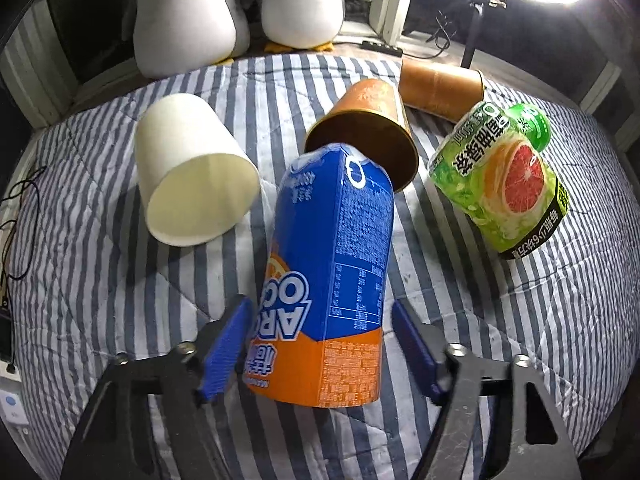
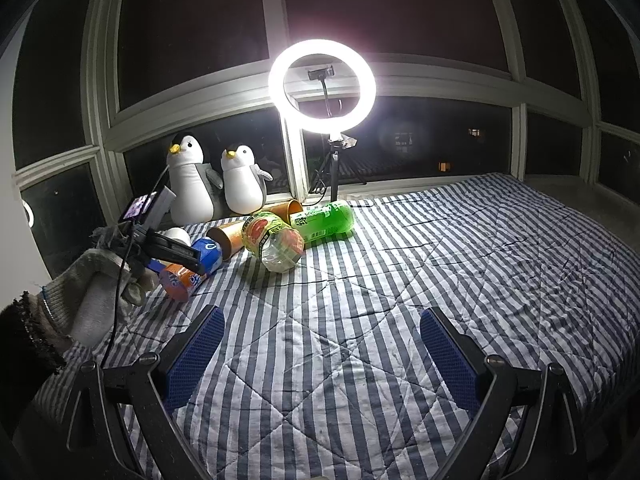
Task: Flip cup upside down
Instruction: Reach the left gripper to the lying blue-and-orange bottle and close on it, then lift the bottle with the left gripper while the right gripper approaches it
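Observation:
A blue and orange drink container (image 1: pixel 332 264) lies on its side on the striped quilt (image 1: pixel 120 280), its far end overlapping a brown paper cup (image 1: pixel 368 132) that is tipped over with its mouth toward me. My left gripper (image 1: pixel 320 302) straddles the container, open, with a blue pad close to each side. A white paper cup (image 1: pixel 192 168) lies on its side to the left. A second brown cup (image 1: pixel 440 84) lies further back. In the right wrist view, my right gripper (image 2: pixel 322 314) hangs open and empty over bare quilt, far from the left gripper (image 2: pixel 176 256).
A grapefruit-label bottle (image 1: pixel 500 184) and a green bottle (image 2: pixel 328 220) lie right of the cups. Two plush penguins (image 2: pixel 212 184) and a ring light on a tripod (image 2: pixel 322 80) stand by the window. Cables (image 1: pixel 20 216) trail off the left edge. A gloved hand (image 2: pixel 100 280) holds the left gripper.

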The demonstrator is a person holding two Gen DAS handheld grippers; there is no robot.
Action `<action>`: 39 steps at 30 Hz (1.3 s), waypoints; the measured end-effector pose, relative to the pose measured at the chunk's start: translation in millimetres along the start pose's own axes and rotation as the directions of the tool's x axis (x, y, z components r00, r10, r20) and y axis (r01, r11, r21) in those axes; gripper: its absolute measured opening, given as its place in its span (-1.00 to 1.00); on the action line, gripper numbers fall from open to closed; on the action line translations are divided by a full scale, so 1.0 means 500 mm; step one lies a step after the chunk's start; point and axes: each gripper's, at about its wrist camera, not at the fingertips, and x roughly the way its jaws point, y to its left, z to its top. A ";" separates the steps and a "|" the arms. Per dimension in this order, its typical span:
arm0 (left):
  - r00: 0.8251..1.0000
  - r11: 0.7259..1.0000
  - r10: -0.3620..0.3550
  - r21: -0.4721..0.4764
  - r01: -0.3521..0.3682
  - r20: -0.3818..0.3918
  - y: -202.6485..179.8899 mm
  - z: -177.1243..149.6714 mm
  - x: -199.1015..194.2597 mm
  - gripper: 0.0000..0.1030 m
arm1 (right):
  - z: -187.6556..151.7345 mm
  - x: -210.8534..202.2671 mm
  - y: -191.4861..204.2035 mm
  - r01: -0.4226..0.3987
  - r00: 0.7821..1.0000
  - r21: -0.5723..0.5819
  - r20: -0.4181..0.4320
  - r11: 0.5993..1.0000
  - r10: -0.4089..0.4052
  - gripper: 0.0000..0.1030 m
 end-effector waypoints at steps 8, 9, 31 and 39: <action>0.999 0.999 -0.033 -0.030 0.033 -0.003 -0.003 -0.005 -0.001 0.24 | 0.000 -0.004 -0.003 0.003 1.000 0.002 0.000 1.000 -0.003 0.88; 0.999 0.998 -0.042 -0.037 0.042 -0.002 -0.003 -0.011 -0.005 0.24 | 0.000 -0.004 -0.003 0.002 1.000 0.002 0.000 1.000 -0.002 0.88; 0.985 0.987 -0.156 -0.022 0.157 0.071 -0.078 -0.295 -0.153 0.32 | 0.013 0.111 0.058 -0.172 0.968 0.050 -0.175 0.984 0.178 0.88; 0.973 0.985 -0.138 -0.073 0.154 0.187 -0.006 -0.356 -0.250 0.51 | 0.015 0.239 0.094 -0.292 0.868 0.230 -0.344 0.928 0.359 0.88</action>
